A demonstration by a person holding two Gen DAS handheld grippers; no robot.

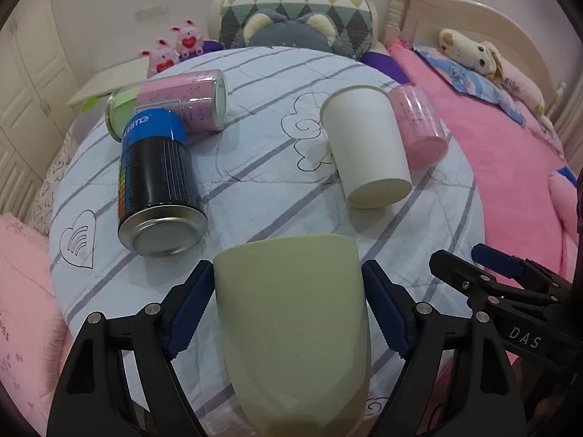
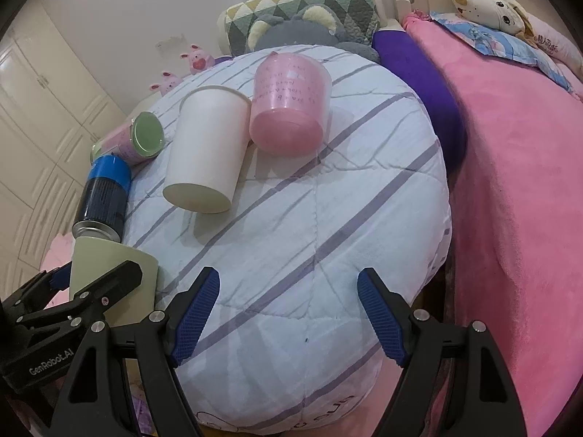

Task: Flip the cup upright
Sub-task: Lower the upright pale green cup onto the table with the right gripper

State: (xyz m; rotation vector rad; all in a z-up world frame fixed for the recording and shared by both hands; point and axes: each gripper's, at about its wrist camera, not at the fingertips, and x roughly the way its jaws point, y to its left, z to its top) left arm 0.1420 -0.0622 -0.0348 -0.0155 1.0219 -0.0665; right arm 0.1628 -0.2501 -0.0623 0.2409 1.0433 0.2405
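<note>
A pale green cup (image 1: 291,324) sits between the blue pads of my left gripper (image 1: 288,306), with its flat end pointing away; the pads touch both its sides. It shows at the lower left of the right wrist view (image 2: 109,273). A white paper cup (image 1: 364,145) lies on its side on the striped cushion (image 1: 255,182), base toward me, also seen in the right wrist view (image 2: 207,156). A pink plastic cup (image 2: 288,109) lies beside it. My right gripper (image 2: 288,313) is open and empty above the cushion's near edge.
A blue and black can (image 1: 160,189) and a pink can (image 1: 186,102) lie on the cushion's left side. A pink blanket (image 2: 510,218) covers the bed to the right. Plush toys (image 1: 284,25) and a patterned pillow sit behind the cushion.
</note>
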